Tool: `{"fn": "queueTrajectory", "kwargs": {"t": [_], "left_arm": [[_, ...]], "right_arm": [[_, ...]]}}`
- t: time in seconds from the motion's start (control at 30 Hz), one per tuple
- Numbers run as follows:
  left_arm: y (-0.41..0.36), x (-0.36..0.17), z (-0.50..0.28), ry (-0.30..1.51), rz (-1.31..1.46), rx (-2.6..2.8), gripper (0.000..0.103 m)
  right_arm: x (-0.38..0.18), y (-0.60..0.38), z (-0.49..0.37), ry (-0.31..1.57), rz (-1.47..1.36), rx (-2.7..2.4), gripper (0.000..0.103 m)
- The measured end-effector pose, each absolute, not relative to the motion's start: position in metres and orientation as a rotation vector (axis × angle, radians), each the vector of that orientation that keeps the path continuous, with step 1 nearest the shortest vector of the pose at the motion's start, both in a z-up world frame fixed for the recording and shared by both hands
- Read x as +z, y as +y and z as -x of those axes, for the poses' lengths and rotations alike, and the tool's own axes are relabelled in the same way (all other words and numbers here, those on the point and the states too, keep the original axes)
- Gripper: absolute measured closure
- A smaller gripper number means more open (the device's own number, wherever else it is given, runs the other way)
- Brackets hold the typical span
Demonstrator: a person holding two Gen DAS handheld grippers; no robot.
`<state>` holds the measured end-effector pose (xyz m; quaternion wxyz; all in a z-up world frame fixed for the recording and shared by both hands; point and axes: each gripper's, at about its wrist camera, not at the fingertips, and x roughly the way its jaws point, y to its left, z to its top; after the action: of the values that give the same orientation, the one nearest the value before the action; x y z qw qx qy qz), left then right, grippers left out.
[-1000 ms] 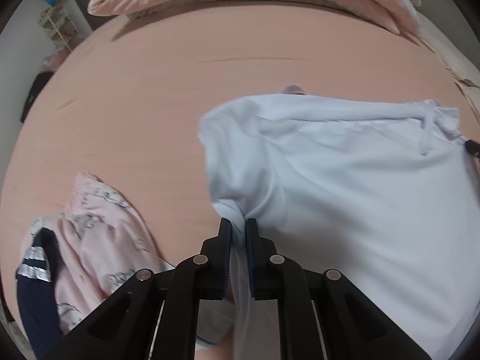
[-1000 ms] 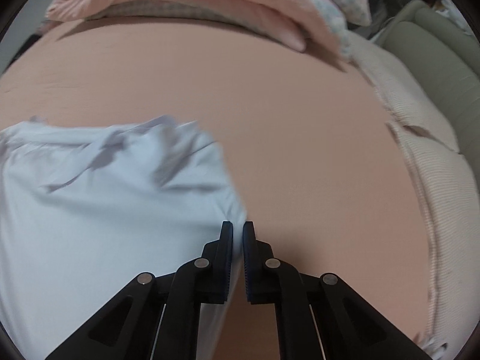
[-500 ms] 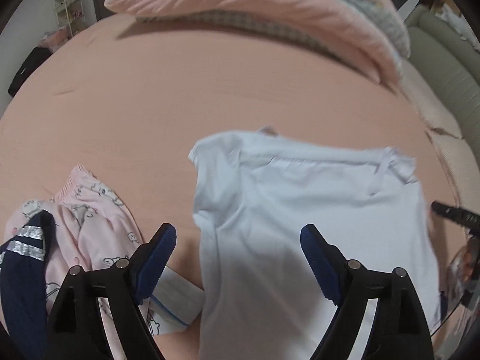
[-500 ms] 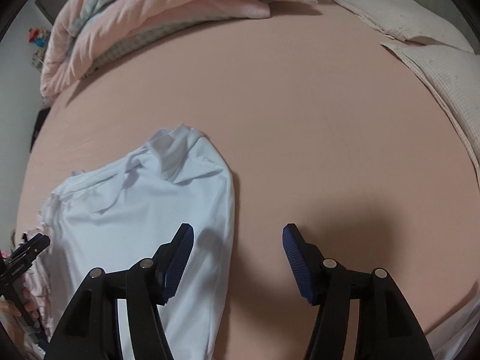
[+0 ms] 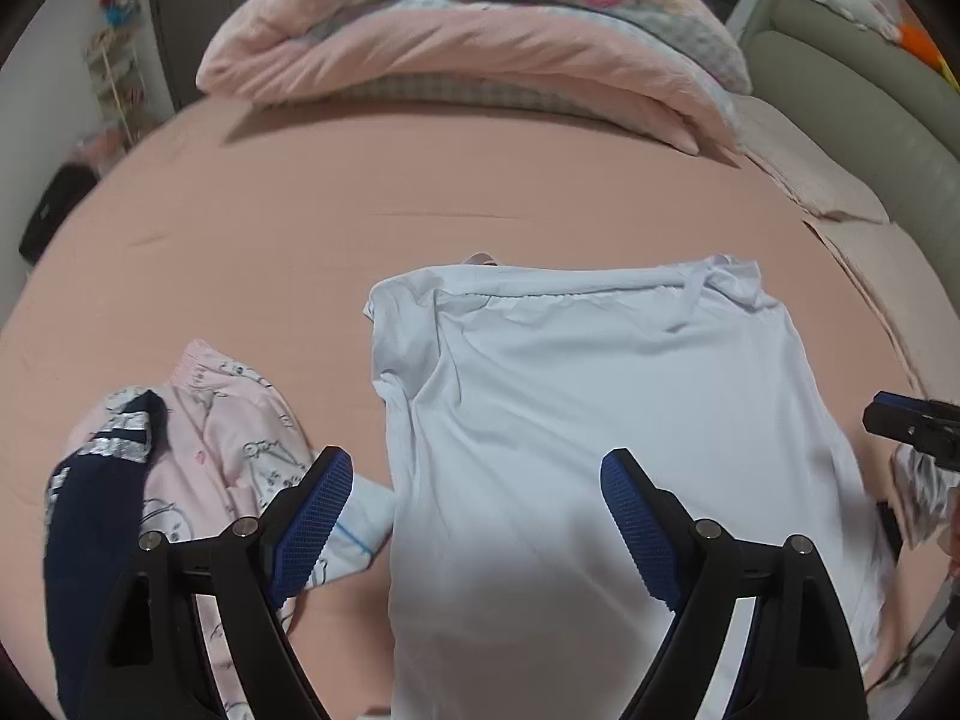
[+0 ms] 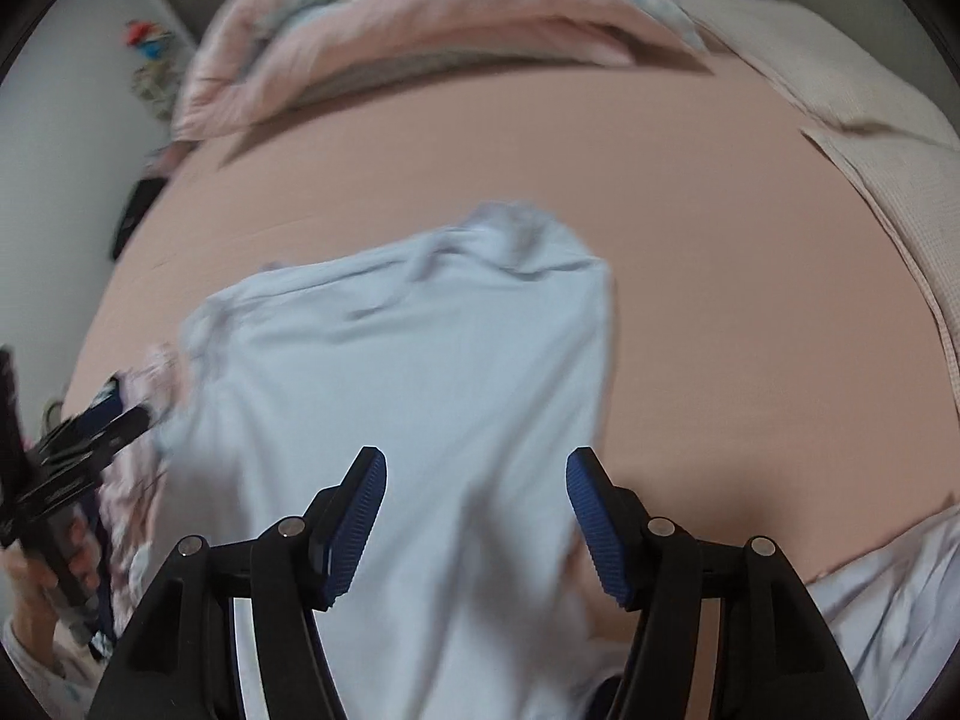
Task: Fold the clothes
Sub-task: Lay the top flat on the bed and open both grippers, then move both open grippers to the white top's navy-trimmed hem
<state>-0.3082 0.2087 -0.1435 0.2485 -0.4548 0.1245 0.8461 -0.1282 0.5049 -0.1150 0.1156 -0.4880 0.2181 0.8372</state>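
A white T-shirt (image 5: 600, 408) lies flat on the pink bed sheet (image 5: 300, 228), its sides folded in. My left gripper (image 5: 477, 474) hovers above the shirt's near left part, open wide with nothing between its blue pads. The right gripper (image 6: 477, 480) hangs over the same shirt (image 6: 408, 372) near its right edge, open and empty too. The right gripper's tip (image 5: 906, 420) shows at the right edge of the left wrist view. The left gripper (image 6: 78, 450) shows blurred at the left edge of the right wrist view, with a hand beneath it.
A heap of clothes lies left of the shirt: a pink printed garment (image 5: 234, 420) and a dark navy one with silver stripes (image 5: 96, 510). A rolled pink quilt (image 5: 468, 42) sits at the bed's far end. A beige cushioned surface (image 5: 840, 192) borders the right.
Both grippers were shut on the shirt's near edge a second ago; both have let go, opened, and risen back from it. The shirt now lies free on the bed.
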Motion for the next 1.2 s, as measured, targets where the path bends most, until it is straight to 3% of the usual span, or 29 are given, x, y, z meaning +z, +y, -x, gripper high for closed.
{"fn": "queueTrajectory", "kwargs": {"t": [0.2, 0.57, 0.73, 0.9, 0.93, 1.0, 1.03, 1.07, 1.2], "left_arm": [[0.205, -0.13, 0.269, 0.434, 1.136, 2.379, 0.018], [0.178, -0.132, 0.235, 0.269, 1.188, 2.34, 0.018], [0.195, -0.144, 0.212, 0.275, 1.176, 2.216, 0.018], [0.237, -0.161, 0.189, 0.319, 1.115, 2.116, 0.019], [0.242, -0.165, 0.187, 0.331, 1.121, 2.104, 0.021], [0.252, -0.174, 0.184, 0.354, 1.133, 2.079, 0.041], [0.257, -0.178, 0.183, 0.366, 1.139, 2.067, 0.054], [0.259, -0.183, 0.185, 0.334, 1.174, 2.03, 0.056], [0.263, -0.202, 0.188, 0.25, 1.244, 1.938, 0.058]], "right_arm": [[-0.112, 0.456, 0.132, 0.627, 1.401, 2.522, 0.041], [-0.128, 0.415, 0.136, 0.657, 1.433, 2.583, 0.041], [-0.142, 0.405, 0.134, 0.52, 1.525, 2.588, 0.041], [-0.152, 0.396, 0.131, 0.44, 1.549, 2.64, 0.051], [-0.154, 0.396, 0.13, 0.437, 1.546, 2.649, 0.054], [-0.157, 0.396, 0.13, 0.435, 1.543, 2.658, 0.076], [-0.16, 0.397, 0.13, 0.449, 1.542, 2.661, 0.081], [-0.162, 0.399, 0.13, 0.469, 1.543, 2.664, 0.085], [-0.172, 0.404, 0.135, 0.544, 1.594, 2.674, 0.085]]}}
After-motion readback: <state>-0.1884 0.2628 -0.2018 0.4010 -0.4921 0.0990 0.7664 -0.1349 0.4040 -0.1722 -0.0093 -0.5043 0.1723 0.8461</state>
